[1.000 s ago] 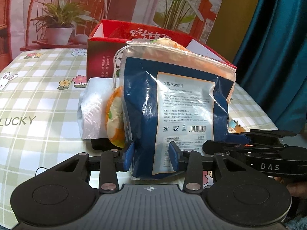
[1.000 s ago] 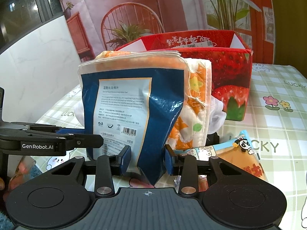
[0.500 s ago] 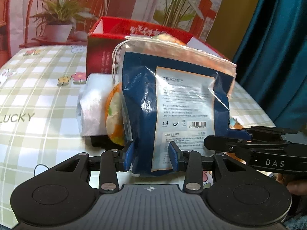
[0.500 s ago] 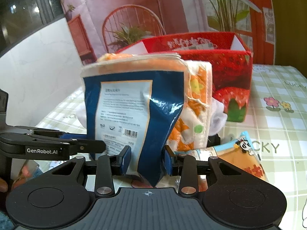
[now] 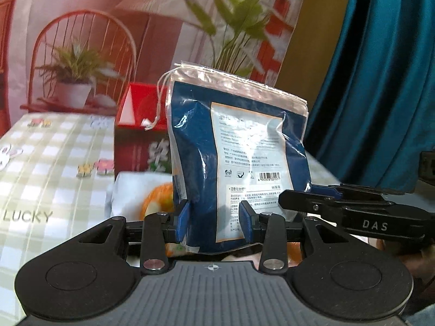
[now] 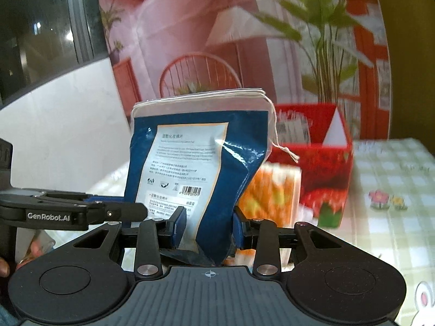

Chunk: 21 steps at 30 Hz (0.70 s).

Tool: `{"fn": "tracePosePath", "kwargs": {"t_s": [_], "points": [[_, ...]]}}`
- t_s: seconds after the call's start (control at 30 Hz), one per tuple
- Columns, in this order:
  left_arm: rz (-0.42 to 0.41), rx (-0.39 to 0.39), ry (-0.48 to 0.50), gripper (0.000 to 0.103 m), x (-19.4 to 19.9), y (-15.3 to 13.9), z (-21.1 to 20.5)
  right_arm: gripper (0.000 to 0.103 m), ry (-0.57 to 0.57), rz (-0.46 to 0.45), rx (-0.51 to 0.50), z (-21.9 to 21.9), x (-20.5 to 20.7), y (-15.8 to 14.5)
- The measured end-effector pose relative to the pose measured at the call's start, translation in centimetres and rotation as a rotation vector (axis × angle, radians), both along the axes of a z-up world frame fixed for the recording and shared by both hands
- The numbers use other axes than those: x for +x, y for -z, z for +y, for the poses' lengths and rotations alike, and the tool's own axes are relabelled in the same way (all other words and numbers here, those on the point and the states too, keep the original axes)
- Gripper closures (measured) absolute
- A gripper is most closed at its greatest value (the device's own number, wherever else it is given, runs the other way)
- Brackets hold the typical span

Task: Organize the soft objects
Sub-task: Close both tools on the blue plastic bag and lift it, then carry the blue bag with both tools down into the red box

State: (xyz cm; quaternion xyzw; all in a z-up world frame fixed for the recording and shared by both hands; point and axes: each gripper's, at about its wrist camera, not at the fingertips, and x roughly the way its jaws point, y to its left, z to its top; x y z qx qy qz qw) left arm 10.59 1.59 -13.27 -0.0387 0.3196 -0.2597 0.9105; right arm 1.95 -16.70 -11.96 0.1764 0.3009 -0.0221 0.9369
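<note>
Blue pouch (image 5: 239, 163) bottom edge hidden — orange bundle (image 6: 272, 190) blurred.

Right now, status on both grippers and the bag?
Left gripper and right gripper both clamped on blue bag, bag upright, off the table. Red box behind, open top. Orange-print pack between bag and box.

Behind your workspace hangs a large printed backdrop (image 5: 163, 27) in pink and red, showing a red wire chair, potted green plants and a pale lampshade. To your right you see a deep teal curtain (image 5: 380, 81) falling in folds beside a mustard-yellow strip of wall (image 5: 312, 40). To your left, a dark window (image 6: 40, 27) reflects small lights above a plain white wall (image 6: 68, 122). The tabletop (image 5: 40, 163) wears a green-and-white checked cloth printed with flowers, rabbits and the word LUCKY.
</note>
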Motion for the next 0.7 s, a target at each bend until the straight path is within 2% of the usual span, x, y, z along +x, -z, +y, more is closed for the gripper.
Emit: {"fn": "tracePosePath", "kwargs": {"t_s": [0.33,0.53,0.7], "points": [[-0.046,-0.045,0.031,0.062,3.6,-4.3,-1.3,0.070,-0.008,-0.089,-0.047,-2.4,2.6,-4.2],[-0.084,-0.054,0.005,0.062,7.8,-6.8,-2.7,0.070,-0.014,-0.123,-0.052,-5.1,6.7,-6.4],[-0.057,-0.034,0.001,0.062,12.3,-7.6,-3.9,0.070,-0.013,-0.135,-0.076,-7.2,11.1,-7.4]]}}
